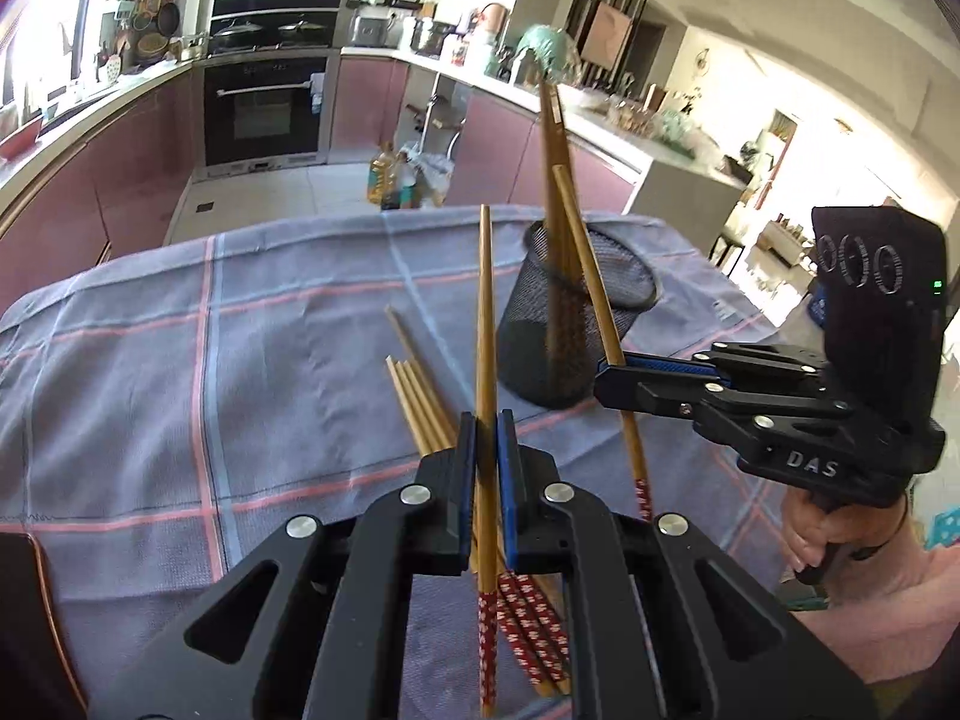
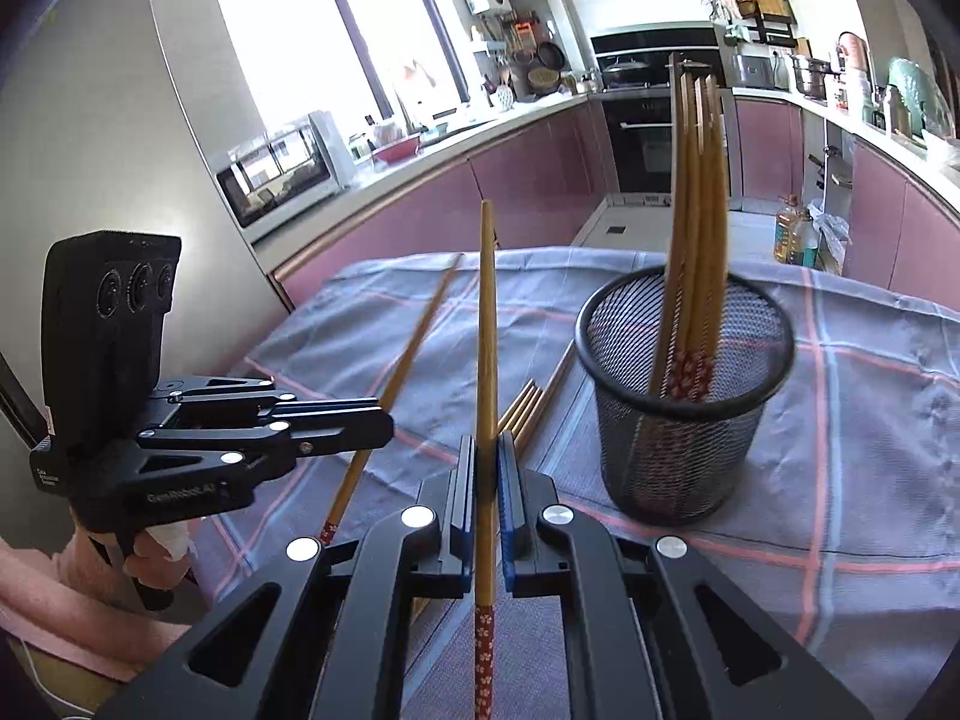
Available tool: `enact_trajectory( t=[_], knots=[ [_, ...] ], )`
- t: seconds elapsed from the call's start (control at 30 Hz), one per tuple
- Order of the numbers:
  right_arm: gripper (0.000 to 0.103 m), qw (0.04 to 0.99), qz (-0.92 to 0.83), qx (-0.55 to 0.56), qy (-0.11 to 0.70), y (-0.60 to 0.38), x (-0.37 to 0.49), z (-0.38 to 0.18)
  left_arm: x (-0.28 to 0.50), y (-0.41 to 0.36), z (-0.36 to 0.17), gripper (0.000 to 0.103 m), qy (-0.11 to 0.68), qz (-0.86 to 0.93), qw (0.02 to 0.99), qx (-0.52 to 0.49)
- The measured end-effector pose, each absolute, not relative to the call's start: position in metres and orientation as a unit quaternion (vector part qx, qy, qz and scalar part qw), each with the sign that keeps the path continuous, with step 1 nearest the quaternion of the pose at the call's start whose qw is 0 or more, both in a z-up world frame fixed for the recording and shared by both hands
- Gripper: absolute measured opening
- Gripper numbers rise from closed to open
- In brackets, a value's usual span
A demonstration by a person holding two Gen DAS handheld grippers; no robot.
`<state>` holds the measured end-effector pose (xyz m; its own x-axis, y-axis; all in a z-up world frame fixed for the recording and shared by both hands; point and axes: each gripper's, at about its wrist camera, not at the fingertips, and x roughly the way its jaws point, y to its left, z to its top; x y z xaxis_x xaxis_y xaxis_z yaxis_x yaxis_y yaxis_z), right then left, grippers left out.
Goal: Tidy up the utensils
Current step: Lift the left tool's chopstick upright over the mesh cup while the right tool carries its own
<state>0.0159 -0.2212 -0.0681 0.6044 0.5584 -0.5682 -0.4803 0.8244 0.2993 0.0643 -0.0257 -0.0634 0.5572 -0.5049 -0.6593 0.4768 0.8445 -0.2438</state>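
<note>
My left gripper (image 1: 486,429) is shut on one wooden chopstick (image 1: 485,324) with a red patterned handle, held above the table. My right gripper (image 2: 487,450) is shut on another chopstick (image 2: 486,330); in the left wrist view it (image 1: 603,381) holds that chopstick (image 1: 591,276) tilted beside the black mesh cup (image 1: 570,324). The cup (image 2: 678,408) stands upright on the cloth with several chopsticks (image 2: 696,210) standing in it. Several more chopsticks (image 1: 420,402) lie on the cloth in front of the cup, also seen in the right wrist view (image 2: 528,408).
The table is covered by a grey-blue checked cloth (image 1: 210,360). Kitchen counters, an oven (image 1: 264,114) and oil bottles (image 1: 384,174) on the floor lie beyond the table's far edge.
</note>
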Motion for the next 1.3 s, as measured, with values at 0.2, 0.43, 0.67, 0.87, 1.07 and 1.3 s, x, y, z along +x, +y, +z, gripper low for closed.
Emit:
enact_trajectory(
  t=[0.2, 0.43, 0.67, 0.87, 1.07, 1.3],
  knots=[
    [0.006, 0.901, 0.288, 0.077, 0.315, -0.239, 0.013, -0.054, 0.055, -0.028, -0.04, 0.008, 0.358, -0.303, 0.883, -0.027],
    [0.006, 0.908, 0.287, 0.084, 0.293, -0.256, 0.01, -0.041, 0.052, -0.029, -0.025, 0.008, 0.345, -0.32, 0.881, -0.039],
    [0.006, 0.916, 0.283, 0.079, 0.272, -0.262, 0.009, -0.024, 0.057, -0.034, -0.009, 0.008, 0.322, -0.333, 0.885, -0.053],
    [0.006, 0.925, 0.277, 0.072, 0.251, -0.268, 0.012, -0.008, 0.064, -0.045, 0.003, 0.008, 0.308, -0.34, 0.887, -0.051],
    [0.006, 0.931, 0.271, 0.067, 0.236, -0.274, 0.015, 0.003, 0.07, -0.053, 0.014, 0.008, 0.297, -0.345, 0.889, -0.054],
    [0.006, 0.937, 0.265, 0.063, 0.221, -0.28, 0.02, 0.014, 0.077, -0.057, 0.028, 0.007, 0.279, -0.348, 0.893, -0.056]
  ],
)
